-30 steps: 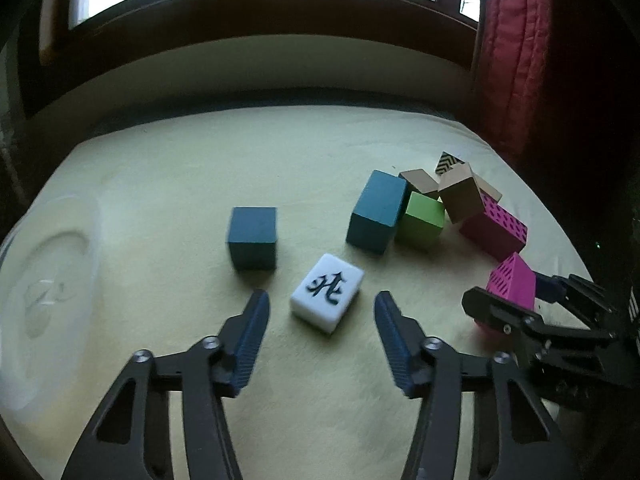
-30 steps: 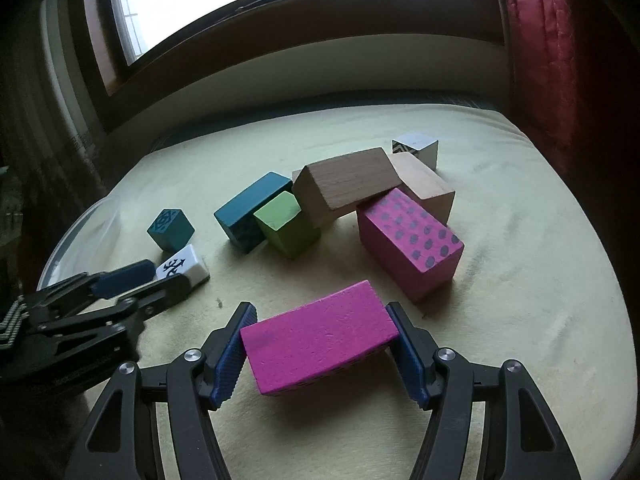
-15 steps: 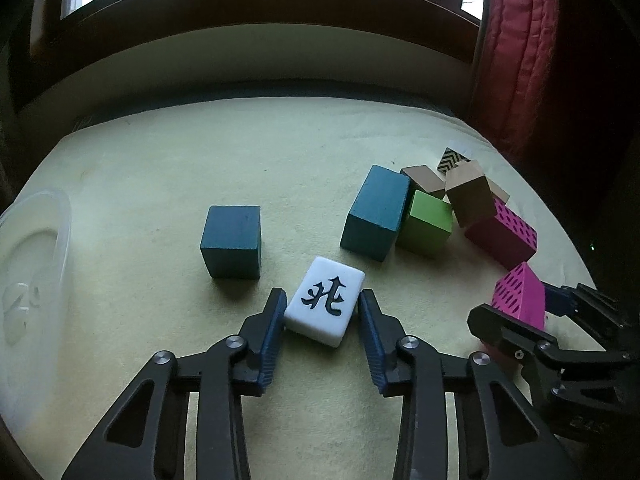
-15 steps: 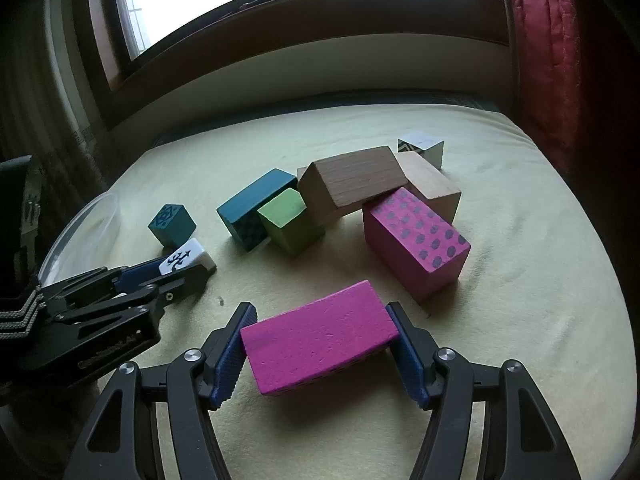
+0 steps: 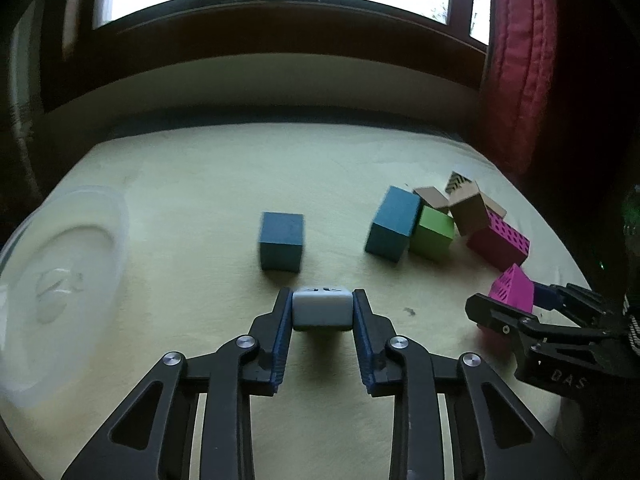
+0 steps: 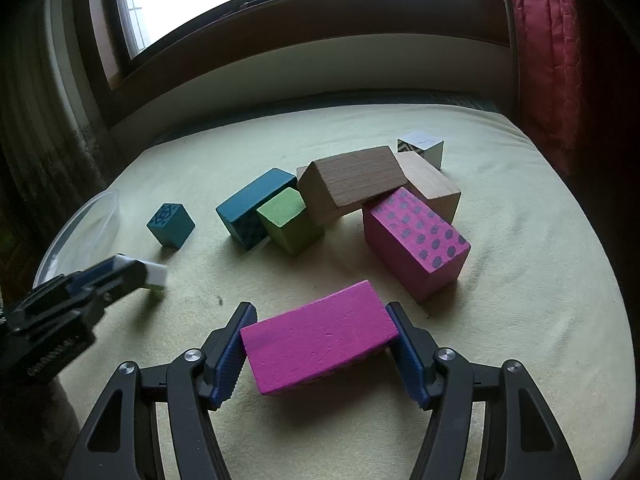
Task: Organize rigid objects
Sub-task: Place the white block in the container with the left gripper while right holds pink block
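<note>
My left gripper [image 5: 322, 309] is shut on the white tile [image 5: 322, 311], which it holds just above the yellow cloth [image 5: 224, 184]; the tile's end [image 6: 154, 275] also shows in the right wrist view. My right gripper [image 6: 320, 334] is shut on a plain magenta block [image 6: 318, 342], lifted slightly off the cloth. Beyond it lie a dotted magenta block [image 6: 416, 240], a green cube [image 6: 290, 220], a long teal block [image 6: 256, 206], two wooden blocks [image 6: 352, 182] and a small patterned cube [image 6: 420, 148]. A teal cube [image 5: 281, 246] sits alone ahead of the left gripper.
A clear plastic lid or dish [image 5: 56, 280] lies at the cloth's left edge. A dark window sill and wall run along the back, and a red curtain [image 5: 520, 60] hangs at the right. Open cloth stretches between the teal cube and the dish.
The left gripper closed on the white tile and lifted it, so its symbol face now tips away from the camera. The right gripper keeps holding the magenta block.
</note>
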A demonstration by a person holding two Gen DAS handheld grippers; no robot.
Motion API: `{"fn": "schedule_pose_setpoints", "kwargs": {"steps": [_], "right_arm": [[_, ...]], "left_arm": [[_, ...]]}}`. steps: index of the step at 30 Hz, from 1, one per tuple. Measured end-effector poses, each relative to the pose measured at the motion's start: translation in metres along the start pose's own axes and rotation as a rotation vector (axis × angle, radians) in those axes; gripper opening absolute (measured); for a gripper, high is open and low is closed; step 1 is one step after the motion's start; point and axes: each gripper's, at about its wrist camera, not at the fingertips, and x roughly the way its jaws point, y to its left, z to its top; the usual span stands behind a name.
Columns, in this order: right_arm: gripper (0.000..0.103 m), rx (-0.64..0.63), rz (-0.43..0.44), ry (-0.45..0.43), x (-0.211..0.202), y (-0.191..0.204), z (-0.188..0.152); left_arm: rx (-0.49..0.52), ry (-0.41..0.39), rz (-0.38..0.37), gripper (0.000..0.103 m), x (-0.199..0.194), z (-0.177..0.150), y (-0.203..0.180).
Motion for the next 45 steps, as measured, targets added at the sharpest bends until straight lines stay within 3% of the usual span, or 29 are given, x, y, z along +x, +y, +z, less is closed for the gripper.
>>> {"fn": "schedule_pose_setpoints", "kwargs": {"steps": [11,26,35,45], "right_arm": [[0.068,0.003,-0.026,0.005,0.002,0.006,0.000],[0.068,0.013,-0.048,0.003,0.002,0.005,0.000],[0.068,0.013,-0.048,0.003,0.002,0.003,0.000],[0.068,0.013,-0.049,0.003,0.002,0.004,0.000]], "left_arm": [[-0.036,-0.054,0.041,0.030,-0.031,-0.005,0.021],[-0.165,-0.114,0.180,0.030,-0.062,-0.009,0.098],[-0.212,-0.151,0.246,0.030,-0.075,-0.004,0.124],[-0.274,-0.136,0.392,0.032,-0.072,-0.009,0.153]]}}
